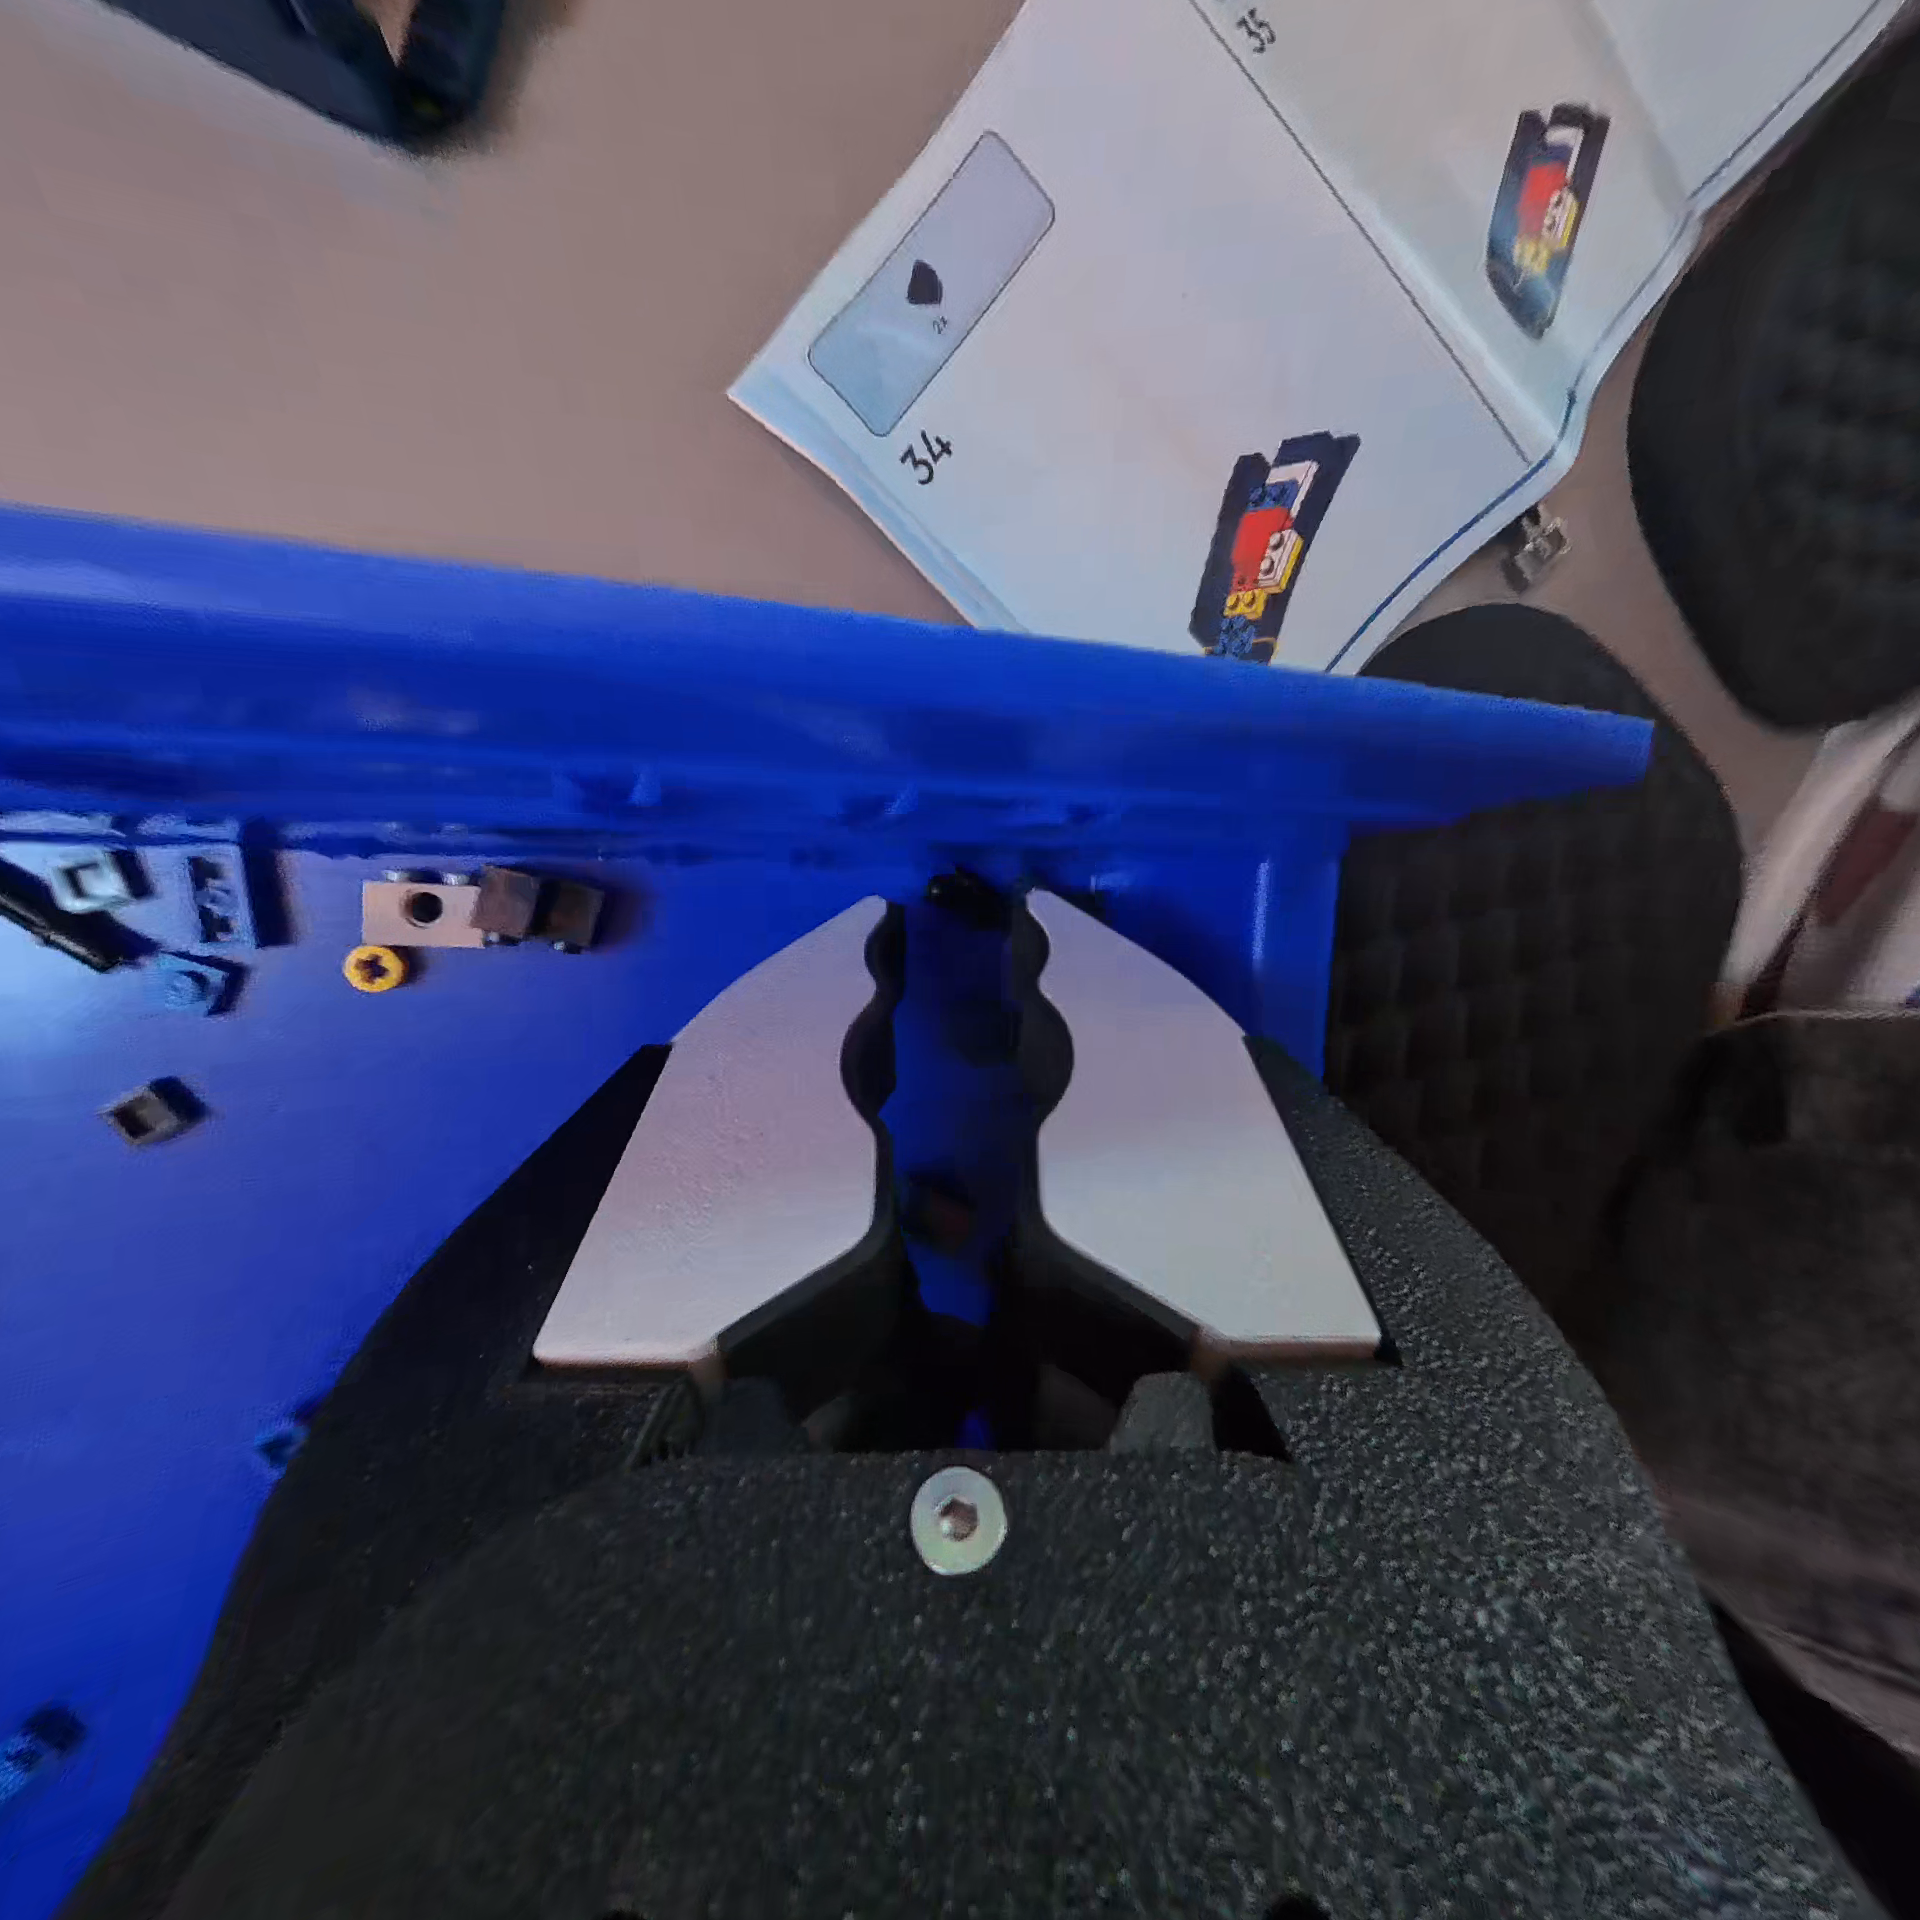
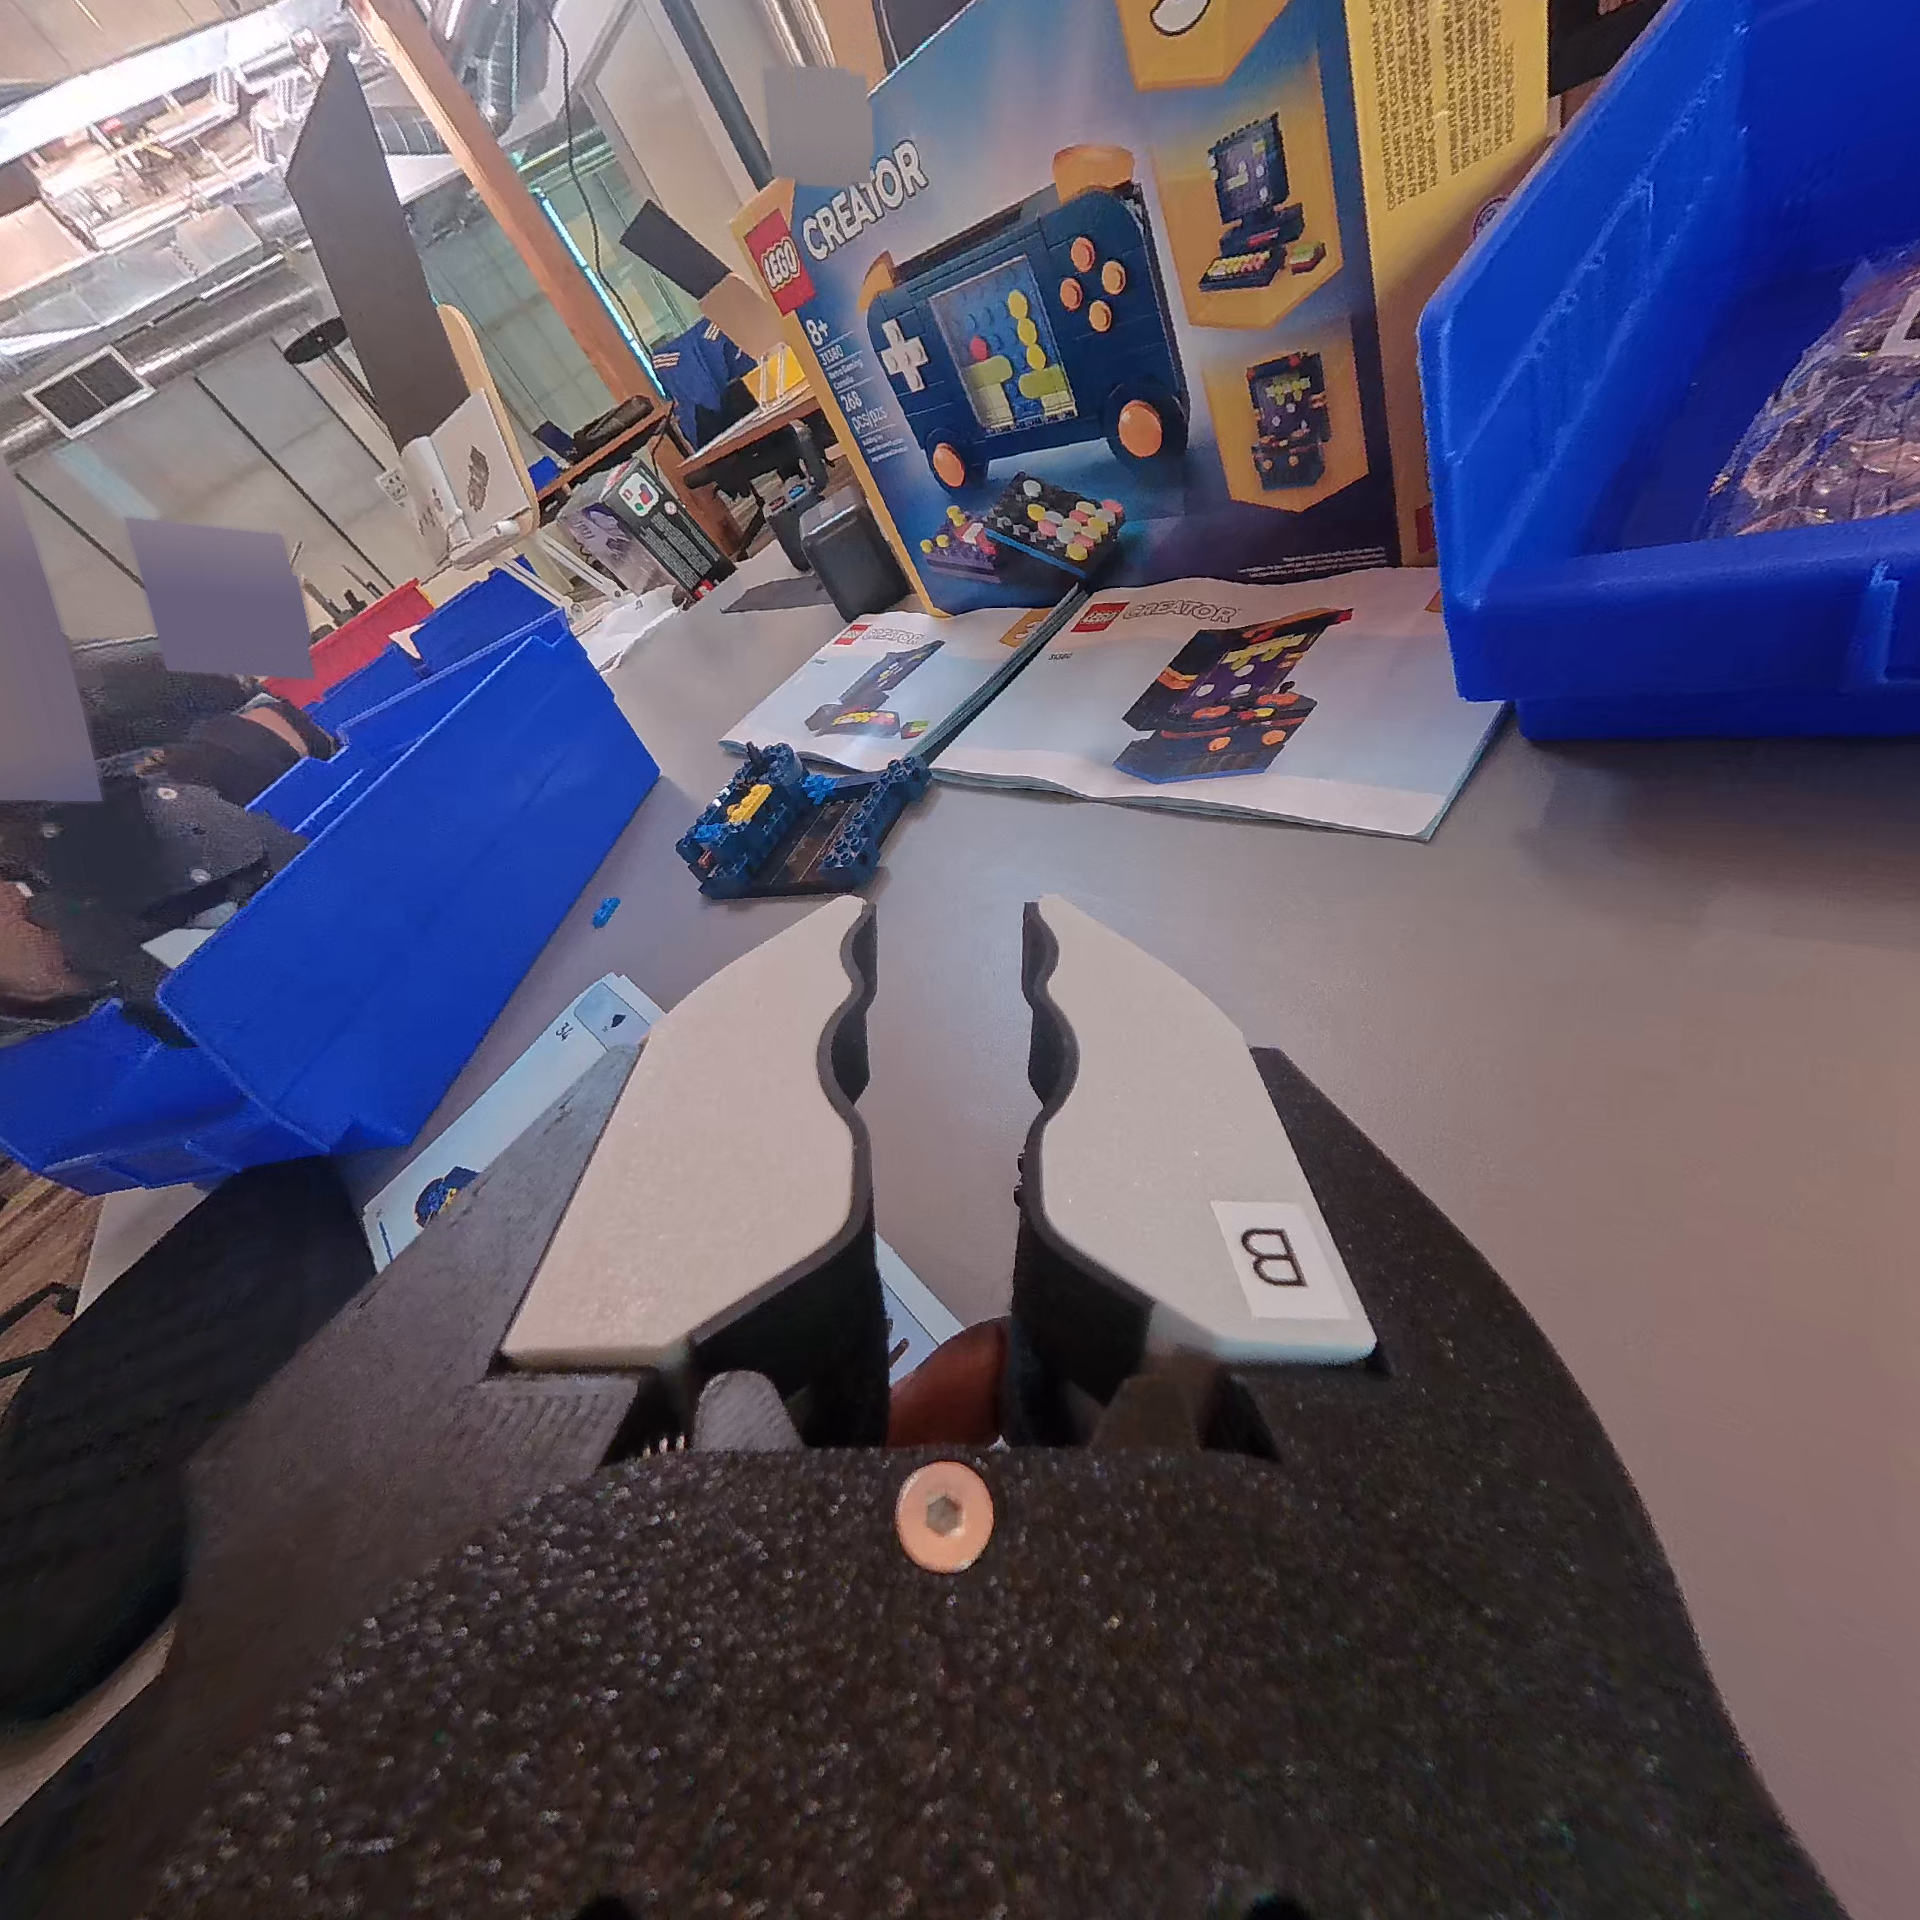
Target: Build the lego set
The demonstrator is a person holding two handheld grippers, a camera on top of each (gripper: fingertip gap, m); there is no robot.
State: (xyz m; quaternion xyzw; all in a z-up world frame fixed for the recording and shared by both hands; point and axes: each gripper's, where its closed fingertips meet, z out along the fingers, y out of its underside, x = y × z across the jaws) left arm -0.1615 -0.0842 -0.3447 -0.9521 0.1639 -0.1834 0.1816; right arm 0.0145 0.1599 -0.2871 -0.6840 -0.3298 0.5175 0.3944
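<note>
Inside a blue parts bin (image 1: 727,727), the left gripper (image 1: 956,914) stands narrowly parted, a small black piece (image 1: 961,891) at its tips, at 12 o'clock, unclamped; squaring up first seems wise. The right gripper (image 2: 948,914) hovers parted, empty.

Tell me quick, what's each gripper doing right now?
Left gripper: open, inside a blue bin, a small black piece at its tips.
Right gripper: open, empty.

Both of my grippers, left (image 1: 956,914) and right (image 2: 948,914), had coarse black textured bodies, pale grey fingers (image 2: 727,1122) edged with wavy black pads, and one hex screw (image 2: 943,1519) at lower centre. The right finger carried a white lettered sticker (image 2: 1280,1259).
</note>
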